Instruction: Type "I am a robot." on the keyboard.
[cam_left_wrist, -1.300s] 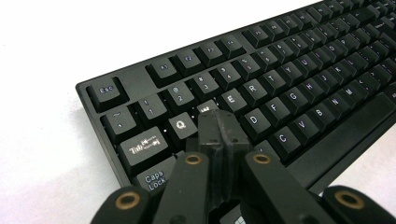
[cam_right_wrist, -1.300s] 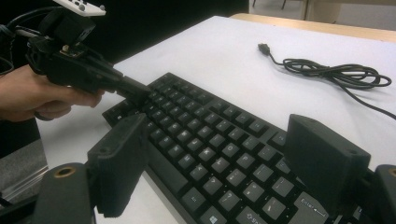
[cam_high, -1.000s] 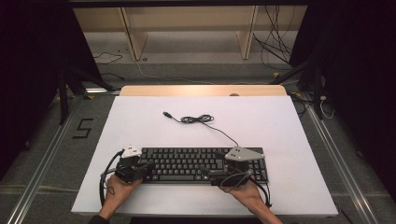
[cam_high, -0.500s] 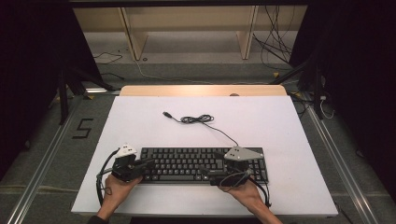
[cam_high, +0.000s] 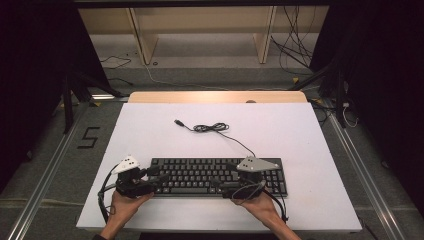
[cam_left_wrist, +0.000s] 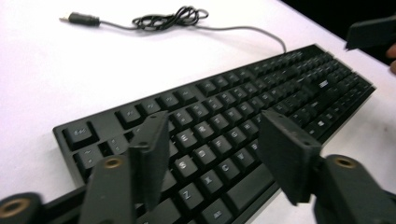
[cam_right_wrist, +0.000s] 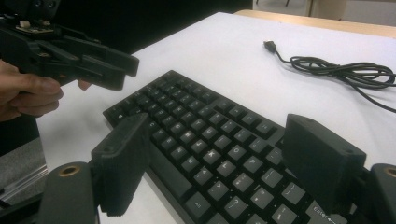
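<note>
Hand-held grippers (cam_high: 159, 178) (cam_high: 218, 183) over keyboard (cam_high: 200, 175) ends

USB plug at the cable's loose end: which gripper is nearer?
Left, though only slightly. The left gripper is over the keyboard's left end, below and a little left of the USB plug. The right gripper is over the keyboard's right half, farther off.

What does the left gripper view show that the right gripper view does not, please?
Left gripper view alone: the keyboard's left end with its Esc key, and the cable joining the keyboard's back edge. Right gripper view alone: the Enter key, the hand holding the left gripper, and the table's wooden far edge. Both: the open fingers of their own gripper over the keys, the coiled cable, its USB plug and the white tabletop.
</note>
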